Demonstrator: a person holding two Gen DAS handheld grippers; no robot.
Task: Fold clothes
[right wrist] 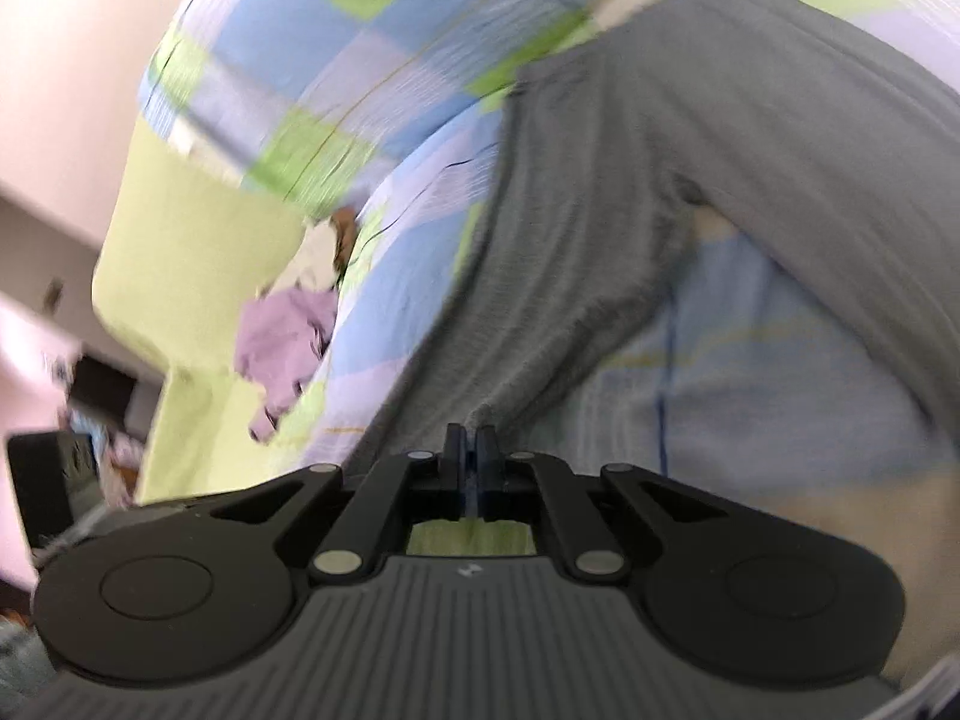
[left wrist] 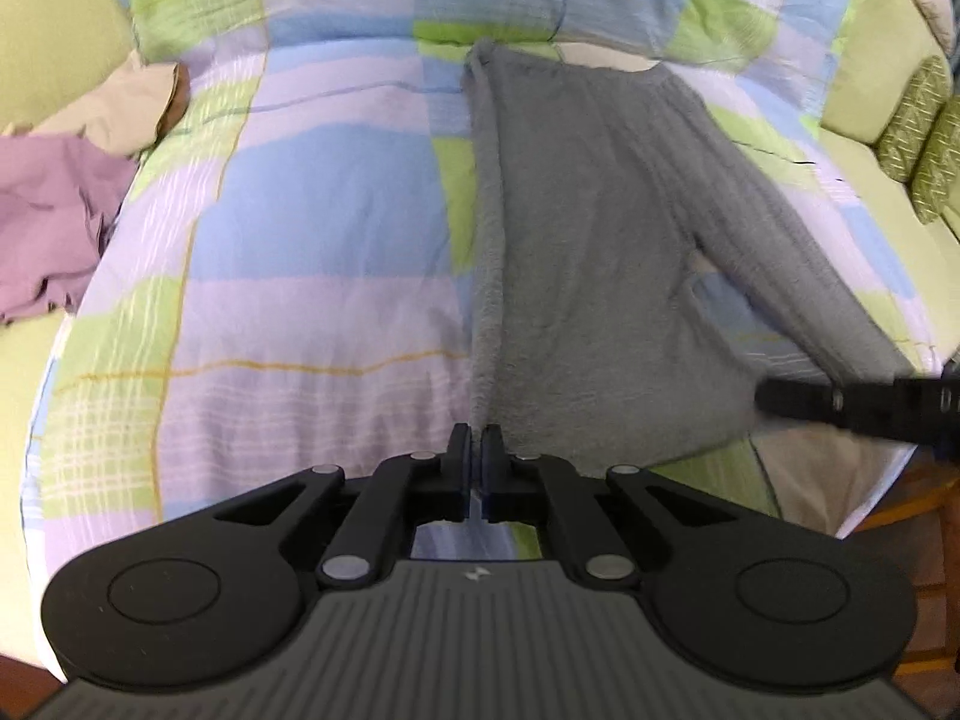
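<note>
Soft, floppy grey fleece sweater (left wrist: 576, 252) on bed: L gripper (left wrist: 478, 444) & R gripper (right wrist: 471, 444) jaws both clenched on hem edge.

Home bedroom — checked quilt (left wrist: 312, 228) over bed, loose clothes (left wrist: 48, 222), green cushions (left wrist: 924, 138)

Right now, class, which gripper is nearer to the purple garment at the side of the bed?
Left. The left gripper pinches the grey sweater's folded edge, on the purple garment's side. The right gripper grips the sweater's opposite hem corner, farther away.
</note>
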